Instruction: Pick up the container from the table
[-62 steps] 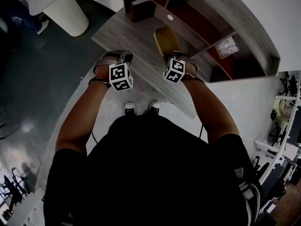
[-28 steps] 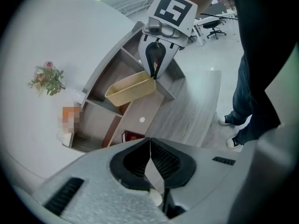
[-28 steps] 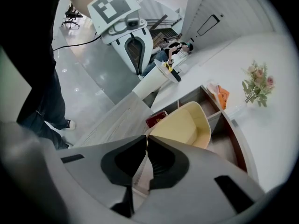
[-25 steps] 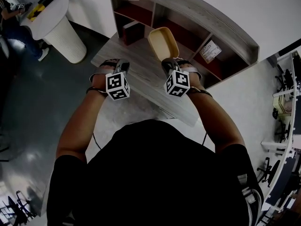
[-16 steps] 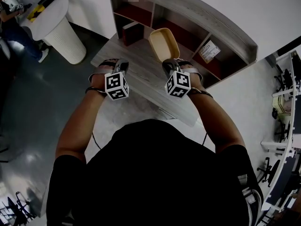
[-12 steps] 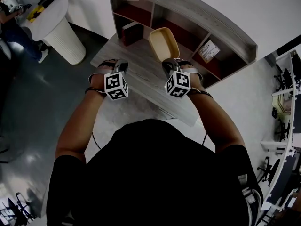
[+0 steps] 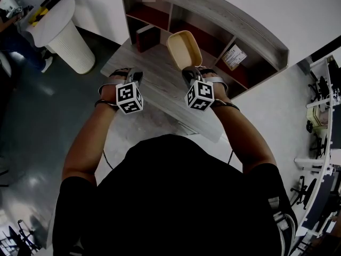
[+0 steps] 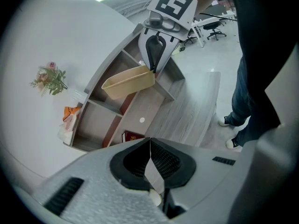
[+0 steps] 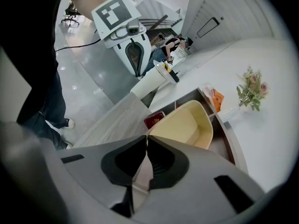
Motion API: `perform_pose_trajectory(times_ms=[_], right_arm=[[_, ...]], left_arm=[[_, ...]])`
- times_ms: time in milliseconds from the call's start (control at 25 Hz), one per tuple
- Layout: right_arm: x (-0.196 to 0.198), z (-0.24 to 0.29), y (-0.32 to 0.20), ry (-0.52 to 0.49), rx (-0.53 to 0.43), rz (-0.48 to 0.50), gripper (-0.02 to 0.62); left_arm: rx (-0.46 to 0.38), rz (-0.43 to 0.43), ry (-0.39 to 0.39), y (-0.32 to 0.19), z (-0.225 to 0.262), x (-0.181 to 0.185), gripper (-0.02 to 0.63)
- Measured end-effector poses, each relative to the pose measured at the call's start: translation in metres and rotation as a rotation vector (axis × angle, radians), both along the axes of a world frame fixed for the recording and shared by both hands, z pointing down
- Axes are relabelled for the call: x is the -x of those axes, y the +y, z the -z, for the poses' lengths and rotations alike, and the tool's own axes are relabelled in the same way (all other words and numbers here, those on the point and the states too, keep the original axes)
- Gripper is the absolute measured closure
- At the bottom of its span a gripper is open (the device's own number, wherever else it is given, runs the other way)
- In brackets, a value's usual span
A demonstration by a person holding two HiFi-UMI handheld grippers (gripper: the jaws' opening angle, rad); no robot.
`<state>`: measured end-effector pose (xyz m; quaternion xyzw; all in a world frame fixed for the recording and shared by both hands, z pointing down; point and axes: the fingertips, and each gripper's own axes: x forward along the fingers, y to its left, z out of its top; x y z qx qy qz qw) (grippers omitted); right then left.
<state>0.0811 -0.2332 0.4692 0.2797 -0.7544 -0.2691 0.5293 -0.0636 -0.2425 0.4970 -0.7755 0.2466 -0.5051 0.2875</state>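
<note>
Floor (image 7: 32, 127): grey and glossy, lying to the left of and beneath the furniture.
Shelf unit (image 7: 250, 31): curved, wood-grain with red-brown inner panels, open compartments, set against a white wall directly behind the worktop.
Worktop (image 7: 160, 81): pale grey wood-grain slab in front of the shelf unit.
Person (image 7: 176, 196): black top, both forearms extended over the worktop, one gripper in each hand.
White pedestal (image 7: 66, 28): round and ribbed, standing on the floor well to the left of the worktop.
Container (image 7: 184, 49): beige, open-topped, oblong with rounded corners. It is held up clear of the worktop, in front of the shelf compartments, with its open side visible from above.
Right claw (image 9: 145, 136): jaws closed on the near rim of the container, which it carries by that edge alone.
Left claw (image 8: 150, 139): jaws together with nothing between them, over the left part of the worktop and well apart from the container.
Red book (image 9: 154, 119): in a lower compartment at the left end of the shelf unit.
Flowers (image 9: 252, 90): small bunch on top of the shelf unit.
</note>
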Motion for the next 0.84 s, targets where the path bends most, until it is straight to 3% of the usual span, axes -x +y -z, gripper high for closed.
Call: perform_pose_trajectory(times_ms=[840], right_arm=[[-0.005,-0.004,0.0,0.007,0.01,0.009,0.574]], left_arm=[[0.021,0.004,0.002,0.001,-0.01,-0.007,0.591]])
